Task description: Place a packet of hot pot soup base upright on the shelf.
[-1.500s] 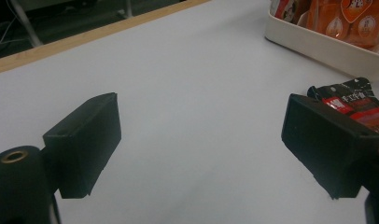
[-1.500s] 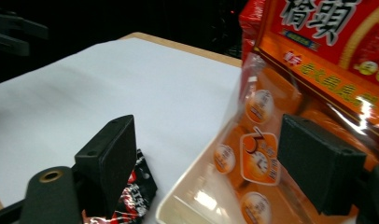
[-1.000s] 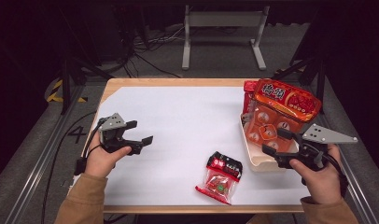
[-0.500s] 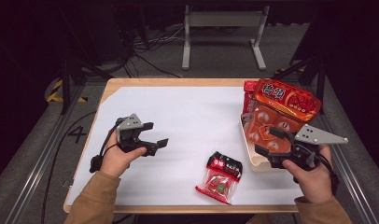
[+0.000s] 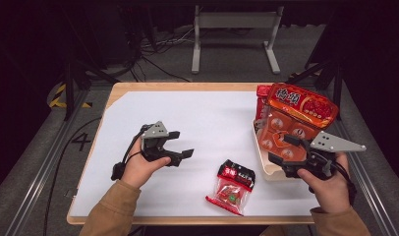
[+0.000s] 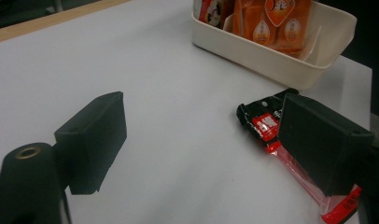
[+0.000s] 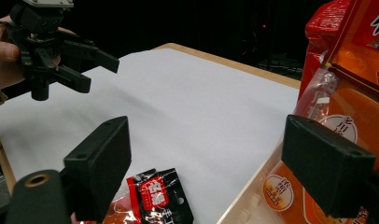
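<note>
1. Two grippers show in the high view: the left gripper (image 5: 180,145) at centre-left, jaws spread and just now narrowing slightly with nothing between them; the right gripper (image 5: 286,147) at lower right, jaws spread around nothing.
2. The left gripper view adds the cream tray's (image 6: 271,60) smooth rounded wall, upper right.
3. A glossy red-and-black snack packet (image 5: 233,186) lies flat on the white table (image 5: 212,118), bottom centre.
4. The tray holds shiny orange packets (image 5: 281,132).

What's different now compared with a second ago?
The left tool has travelled rightward across the table toward the red-and-black snack packet; its jaws have just been closing slightly, with nothing between them. The right tool stays by the tray; packet and tray haven't shifted.
</note>
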Demonstrator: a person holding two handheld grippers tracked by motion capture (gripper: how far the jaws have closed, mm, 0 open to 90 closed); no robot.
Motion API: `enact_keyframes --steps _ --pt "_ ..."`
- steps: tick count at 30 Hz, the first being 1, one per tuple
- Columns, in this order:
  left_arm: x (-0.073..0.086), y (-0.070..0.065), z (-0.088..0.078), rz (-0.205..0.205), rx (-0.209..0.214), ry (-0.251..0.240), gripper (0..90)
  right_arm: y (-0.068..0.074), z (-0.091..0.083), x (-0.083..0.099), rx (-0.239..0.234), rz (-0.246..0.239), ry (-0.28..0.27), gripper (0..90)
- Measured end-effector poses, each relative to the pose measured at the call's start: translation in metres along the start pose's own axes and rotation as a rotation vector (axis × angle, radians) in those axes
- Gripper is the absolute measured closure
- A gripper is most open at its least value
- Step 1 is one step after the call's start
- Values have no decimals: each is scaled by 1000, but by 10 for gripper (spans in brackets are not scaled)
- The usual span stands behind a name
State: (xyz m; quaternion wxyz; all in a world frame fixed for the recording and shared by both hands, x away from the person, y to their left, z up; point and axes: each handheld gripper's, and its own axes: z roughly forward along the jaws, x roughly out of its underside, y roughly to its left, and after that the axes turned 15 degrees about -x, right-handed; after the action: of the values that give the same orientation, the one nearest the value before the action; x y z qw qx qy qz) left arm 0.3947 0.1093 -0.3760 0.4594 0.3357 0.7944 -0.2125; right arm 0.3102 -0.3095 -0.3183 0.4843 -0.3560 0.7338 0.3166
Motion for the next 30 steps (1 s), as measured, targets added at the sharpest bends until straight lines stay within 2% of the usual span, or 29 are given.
enact_keyframes --steps 3,5,6,10,16,18,20,21,26,28,30 --pt "-2 -6 5 17 23 2 176 0 1 0 5 -10 -1 141" --pt "-4 -11 9 32 43 3 208 1 2 0 38 -28 5 141" --pt "-4 -12 11 42 46 -1 229 2 2 0 58 -45 15 150" --pt "-6 -17 16 46 65 -4 247 5 4 -1 69 -72 22 200" --pt "-9 -24 24 64 86 -3 251 4 0 -2 43 -72 5 279" --pt "-11 -26 27 66 105 -9 262 4 0 -2 34 -67 4 319" --pt "-11 -28 31 66 146 -19 305 4 -1 -1 21 -69 18 344" --pt "-11 -28 31 66 146 -19 307 4 0 -1 20 -79 26 359" --pt "-9 -39 48 109 153 30 318 2 1 1 10 -76 38 406" --pt "-8 -42 53 109 147 53 319 1 1 1 5 -74 39 419" --pt "-7 -46 59 95 162 74 328 0 1 2 -1 -70 38 420"
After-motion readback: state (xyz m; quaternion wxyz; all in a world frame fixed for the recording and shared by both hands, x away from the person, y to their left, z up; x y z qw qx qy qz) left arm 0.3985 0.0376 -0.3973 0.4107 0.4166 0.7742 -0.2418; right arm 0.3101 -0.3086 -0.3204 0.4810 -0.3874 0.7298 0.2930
